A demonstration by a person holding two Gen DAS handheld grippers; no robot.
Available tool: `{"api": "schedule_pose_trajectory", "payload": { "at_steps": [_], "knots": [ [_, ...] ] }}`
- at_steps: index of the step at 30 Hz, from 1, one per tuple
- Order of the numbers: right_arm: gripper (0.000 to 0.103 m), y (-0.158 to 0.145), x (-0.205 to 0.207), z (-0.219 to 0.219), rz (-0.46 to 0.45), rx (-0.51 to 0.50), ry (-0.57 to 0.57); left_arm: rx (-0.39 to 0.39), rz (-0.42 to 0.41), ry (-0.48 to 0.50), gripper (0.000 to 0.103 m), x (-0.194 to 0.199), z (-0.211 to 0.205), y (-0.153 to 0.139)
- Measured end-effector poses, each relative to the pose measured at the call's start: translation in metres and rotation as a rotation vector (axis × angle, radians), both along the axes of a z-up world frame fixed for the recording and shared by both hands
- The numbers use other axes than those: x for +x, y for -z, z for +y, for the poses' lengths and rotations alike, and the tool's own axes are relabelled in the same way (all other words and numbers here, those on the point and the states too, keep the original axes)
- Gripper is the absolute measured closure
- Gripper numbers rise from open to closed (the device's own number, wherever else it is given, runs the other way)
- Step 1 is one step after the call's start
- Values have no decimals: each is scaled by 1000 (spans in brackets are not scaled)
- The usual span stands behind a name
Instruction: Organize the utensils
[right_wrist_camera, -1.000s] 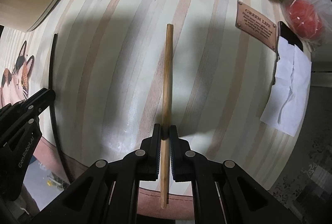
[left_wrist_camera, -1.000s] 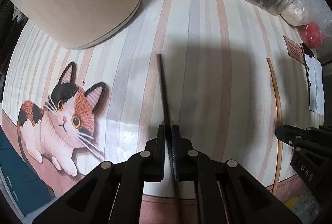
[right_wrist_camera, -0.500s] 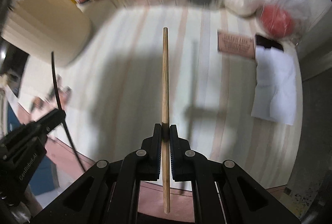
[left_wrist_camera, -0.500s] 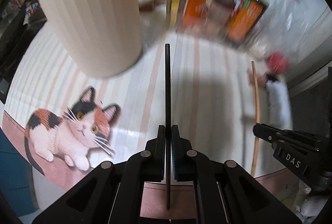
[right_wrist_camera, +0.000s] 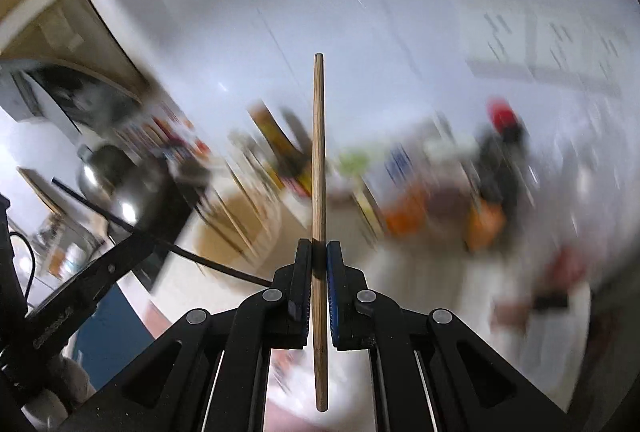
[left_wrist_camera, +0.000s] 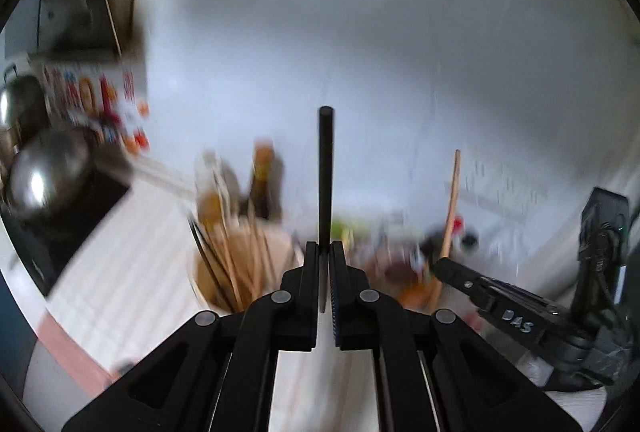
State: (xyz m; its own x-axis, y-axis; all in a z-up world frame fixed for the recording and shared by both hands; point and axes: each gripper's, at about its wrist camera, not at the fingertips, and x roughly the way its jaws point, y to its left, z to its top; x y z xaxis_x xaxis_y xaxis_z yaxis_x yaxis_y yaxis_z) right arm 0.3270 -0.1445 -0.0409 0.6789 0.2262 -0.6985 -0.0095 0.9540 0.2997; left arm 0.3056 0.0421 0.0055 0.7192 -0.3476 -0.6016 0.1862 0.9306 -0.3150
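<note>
1. Right gripper [right_wrist_camera: 319, 260] clamps a wooden chopstick [right_wrist_camera: 319, 167], pointing straight ahead.
2. Far left, the left gripper [right_wrist_camera: 120, 252] grips a black chopstick [right_wrist_camera: 192, 255], angled across.
3. Behind, blurred, a holder [right_wrist_camera: 240, 232] of sticks on the counter [right_wrist_camera: 432, 272].

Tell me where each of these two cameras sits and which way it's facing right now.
Left wrist: rides the left tool, looking along the black chopstick it clamps toward a white wall, utensil holder below; right tool shows at the right.
Right wrist: rides the right tool, looking along its wooden chopstick at the same wall; left tool shows at the left.
Shared: both chopsticks, the holder, blurred bottles.
</note>
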Motion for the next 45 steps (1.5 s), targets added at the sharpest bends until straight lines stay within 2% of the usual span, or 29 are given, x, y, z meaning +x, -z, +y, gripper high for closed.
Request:
{"api": "schedule_pose_trajectory", "payload": {
  "at_steps": [3, 6, 9, 11, 15, 19, 22, 24, 27, 28, 29, 31, 33, 35, 36, 37, 38, 40, 43, 45],
  "knots": [
    [96, -24, 40, 20, -59, 5, -26, 30, -35, -38, 101, 28, 19, -23],
    [96, -22, 85, 45, -66, 10, -53, 60, -10, -60, 101, 54, 32, -22],
    [96, 1, 117, 65, -44, 0, -75, 88, 56, -73, 101, 79, 38, 0],
    [96, 20, 133, 77, -15, -8, -89, 104, 124, -75, 101, 95, 40, 27],
    [96, 56, 152, 94, 31, -39, -113, 123, 224, -90, 101, 113, 42, 70],
    [96, 88, 160, 101, 80, -55, -130, 116, 291, -94, 101, 119, 45, 97],
    [96, 97, 160, 95, 109, -50, -151, 97, 340, -92, 100, 120, 47, 106],
    [95, 101, 160, 95, 136, -50, -167, 81, 384, -127, 98, 117, 53, 108],
    [94, 98, 155, 90, 154, -48, -183, 63, 388, -170, 93, 107, 60, 102],
    [89, 95, 153, 89, 154, -51, -182, 72, 380, -188, 84, 104, 61, 99],
    [86, 92, 150, 86, 153, -51, -181, 87, 371, -210, 62, 101, 64, 98],
    [72, 86, 144, 81, 151, -55, -177, 78, 361, -246, 32, 94, 71, 96],
    [70, 82, 138, 76, 146, -65, -172, 73, 345, -274, 31, 86, 77, 95],
    [59, 81, 129, 70, 148, -96, -161, 99, 327, -296, 30, 80, 79, 95],
    [50, 80, 126, 70, 146, -109, -161, 112, 316, -305, 28, 77, 80, 96],
    [39, 81, 121, 68, 143, -136, -156, 129, 307, -314, 17, 73, 80, 97],
    [33, 81, 117, 68, 141, -159, -154, 148, 297, -327, 4, 69, 80, 99],
    [11, 87, 105, 68, 146, -215, -163, 190, 275, -349, 0, 59, 78, 102],
    [2, 95, 92, 72, 147, -293, -170, 265, 264, -376, 0, 47, 71, 111],
    [2, 101, 84, 73, 150, -319, -178, 286, 267, -385, 0, 40, 68, 118]
  ]
}}
